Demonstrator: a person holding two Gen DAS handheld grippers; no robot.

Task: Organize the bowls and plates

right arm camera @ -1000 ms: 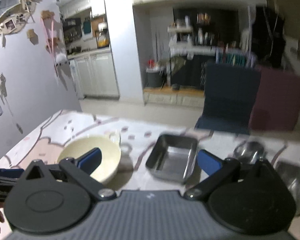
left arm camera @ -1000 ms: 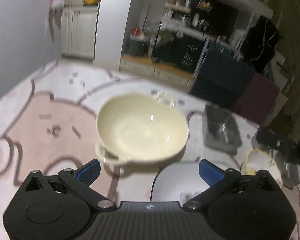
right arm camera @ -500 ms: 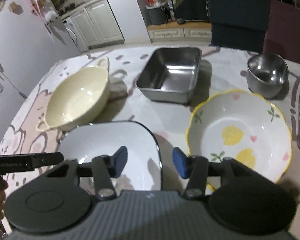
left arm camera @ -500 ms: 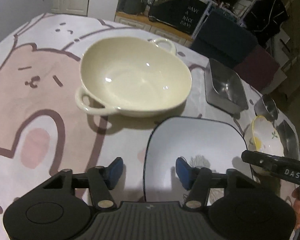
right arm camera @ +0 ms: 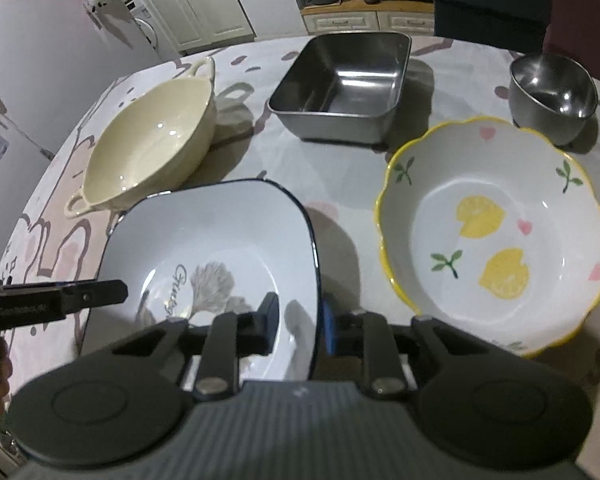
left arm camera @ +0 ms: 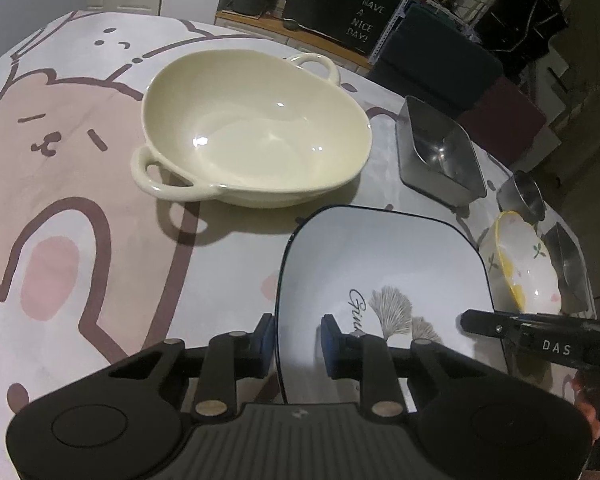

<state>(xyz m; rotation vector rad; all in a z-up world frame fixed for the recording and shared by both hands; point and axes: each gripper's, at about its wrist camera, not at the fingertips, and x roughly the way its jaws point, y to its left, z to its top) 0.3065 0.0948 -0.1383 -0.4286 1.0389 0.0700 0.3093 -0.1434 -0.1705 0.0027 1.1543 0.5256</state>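
While both grippers are straddling opposite edges of the plate (left arm camera: 384, 264), their fingers are sitting narrowed around its rim (contact unclear). Left gripper (left arm camera: 298, 338) is taking the left edge, right gripper (right arm camera: 300, 320) the right.

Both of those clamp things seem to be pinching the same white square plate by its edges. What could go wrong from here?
1. Each gripper, left and right, straddles only the thin rim of the plate; if lifted unevenly, it may tilt and slip out.
2. The cream bowl and lemon bowl sit close beside it, so a swing could knock them.
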